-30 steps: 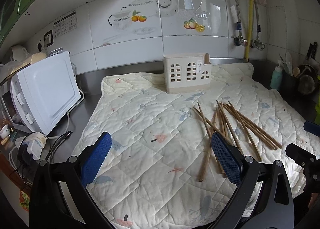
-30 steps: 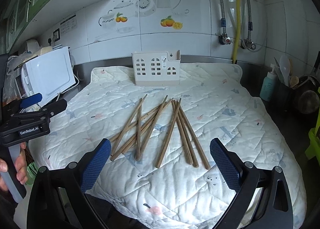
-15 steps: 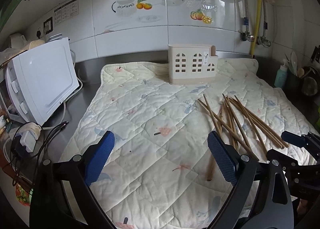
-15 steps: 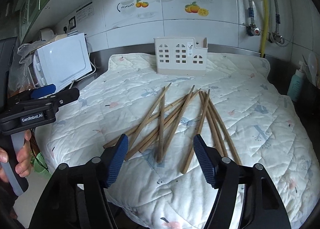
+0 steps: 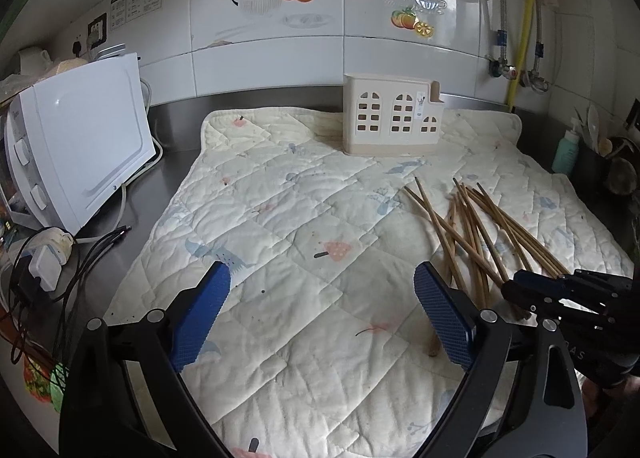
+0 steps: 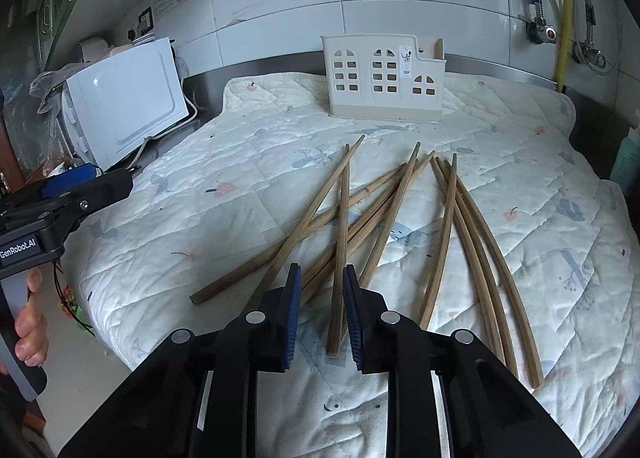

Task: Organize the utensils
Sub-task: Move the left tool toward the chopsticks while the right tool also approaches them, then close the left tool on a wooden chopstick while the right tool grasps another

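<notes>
Several wooden chopsticks (image 6: 384, 217) lie scattered on a quilted mat (image 6: 240, 177); they also show in the left wrist view (image 5: 476, 225). A beige utensil holder (image 6: 384, 77) with window cut-outs stands upright at the back of the mat, also in the left wrist view (image 5: 394, 117). My right gripper (image 6: 320, 282) hovers low over the near ends of the chopsticks, its jaws narrowed to a small gap with one chopstick (image 6: 342, 242) lying between them. My left gripper (image 5: 320, 290) is wide open and empty over the mat, left of the chopsticks.
A white microwave (image 5: 80, 145) stands left of the mat, with cables and a plug (image 5: 48, 258) in front of it. A teal bottle (image 5: 566, 149) and a utensil pot stand at the far right. A tiled wall with pipes runs behind.
My right gripper has moved down and forward to the chopsticks and its jaws have narrowed from wide open. My left gripper has shifted slightly and stays open.
</notes>
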